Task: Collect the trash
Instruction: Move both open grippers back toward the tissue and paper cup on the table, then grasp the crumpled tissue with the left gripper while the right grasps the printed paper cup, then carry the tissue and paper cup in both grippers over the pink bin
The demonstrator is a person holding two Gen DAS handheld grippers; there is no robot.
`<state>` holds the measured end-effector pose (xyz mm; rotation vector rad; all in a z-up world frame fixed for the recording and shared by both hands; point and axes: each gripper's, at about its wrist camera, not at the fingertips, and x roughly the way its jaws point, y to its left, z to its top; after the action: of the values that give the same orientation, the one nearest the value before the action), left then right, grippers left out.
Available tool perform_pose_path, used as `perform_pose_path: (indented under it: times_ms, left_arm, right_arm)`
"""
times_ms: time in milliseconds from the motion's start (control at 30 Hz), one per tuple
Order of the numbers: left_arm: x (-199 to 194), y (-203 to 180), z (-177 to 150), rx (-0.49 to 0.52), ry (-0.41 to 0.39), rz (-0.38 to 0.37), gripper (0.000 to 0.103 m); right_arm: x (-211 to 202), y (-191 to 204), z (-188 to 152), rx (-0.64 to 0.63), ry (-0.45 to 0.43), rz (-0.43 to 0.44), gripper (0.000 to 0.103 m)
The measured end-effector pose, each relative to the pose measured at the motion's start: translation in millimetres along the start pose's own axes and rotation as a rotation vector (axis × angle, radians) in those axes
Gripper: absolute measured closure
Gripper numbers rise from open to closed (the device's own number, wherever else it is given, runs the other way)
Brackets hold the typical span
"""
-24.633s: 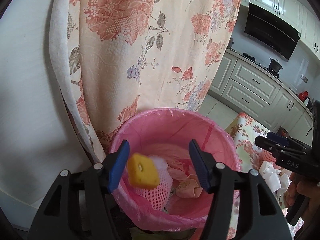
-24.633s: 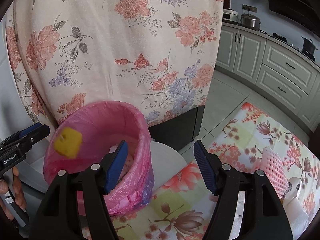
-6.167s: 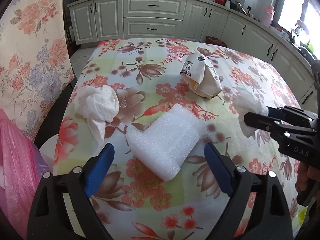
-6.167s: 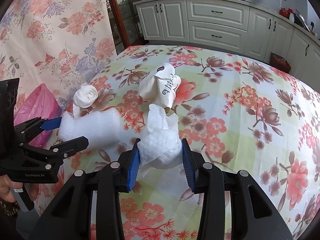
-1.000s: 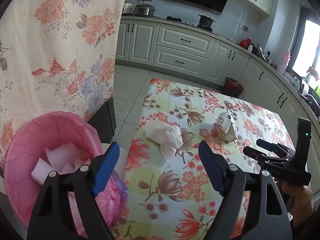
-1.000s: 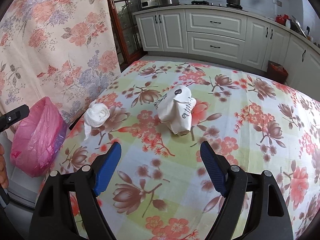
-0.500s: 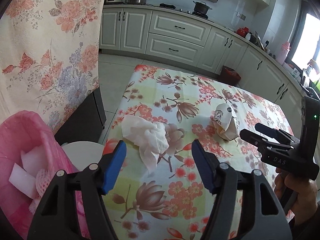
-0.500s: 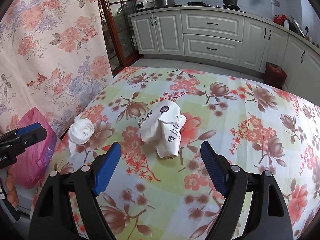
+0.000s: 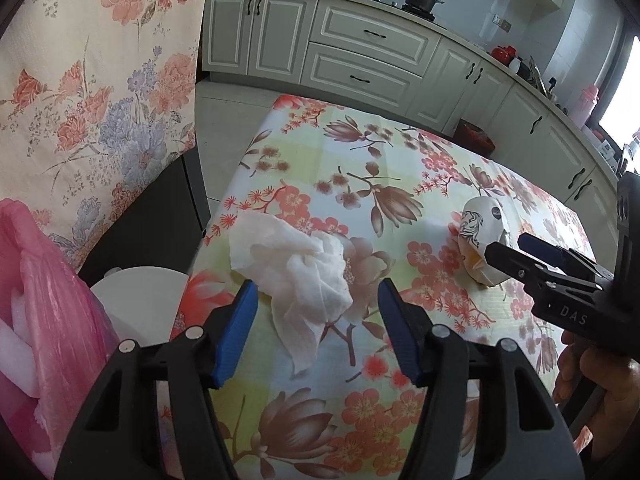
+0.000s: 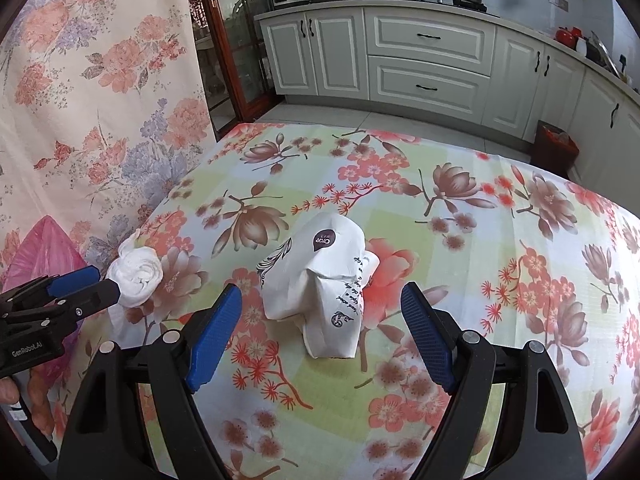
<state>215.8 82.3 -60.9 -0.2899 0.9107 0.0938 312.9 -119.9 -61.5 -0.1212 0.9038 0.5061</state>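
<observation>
A crumpled white paper towel (image 9: 292,268) lies near the left edge of the floral table (image 9: 360,152). My left gripper (image 9: 316,304) hovers just in front of it. Its jaws are closing, and the towel's near end lies between the blue pads without touching them. A crumpled white printed paper bag (image 10: 320,280) sits mid-table (image 10: 480,220), just ahead of my open right gripper (image 10: 320,312), whose pads stand clear of it. The left wrist view shows that bag (image 9: 476,232) behind the right gripper (image 9: 506,243). The right wrist view shows the towel (image 10: 136,272) at the left gripper (image 10: 106,282).
A pink-lined trash bin (image 9: 40,300) holding white foam pieces stands left of the table, also in the right wrist view (image 10: 36,256). A floral curtain (image 9: 100,80) hangs behind it. White kitchen cabinets (image 10: 432,60) line the far wall. A white round surface (image 9: 136,292) sits by the bin.
Both grippers have come forward and down toward the table. The left jaws have narrowed and now flank the paper towel. The paper bag now lies close before the right fingers.
</observation>
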Motion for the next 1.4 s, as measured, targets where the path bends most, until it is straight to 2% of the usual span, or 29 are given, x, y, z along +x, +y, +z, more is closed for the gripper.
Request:
perform_pose_path:
  times_ms: [200,267,367,467,800,867,1400]
  left_arm:
    - [10,-2,3,-0.003,0.022,0.0,0.053]
    - [14,-2,3,-0.001,0.033,0.0,0.064]
    - [17,0,1,-0.003,0.043,-0.006,0.075]
    - [15,1,1,-0.009,0.039,-0.01,0.079]
    - [-5,-4,-5,0.008,0.017,-0.035,0.081]
    - [-10,-5,-6,0.009,0.01,-0.039,0.081]
    - [-57,-7,-18,0.023,-0.053,-0.068,0.082]
  right_arm:
    - [13,1,0,-0.004,0.02,-0.004,0.027]
    - [16,1,-1,-0.008,0.029,0.0,0.031]
    - [20,2,-2,-0.009,0.043,0.01,0.045]
    - [19,3,-3,-0.015,0.042,0.014,0.045]
    - [0,12,-10,-0.033,0.021,0.009,0.047]
    - [-6,14,-10,-0.032,0.015,0.014,0.055]
    - [-48,30,-25,-0.045,-0.025,0.027,0.055]
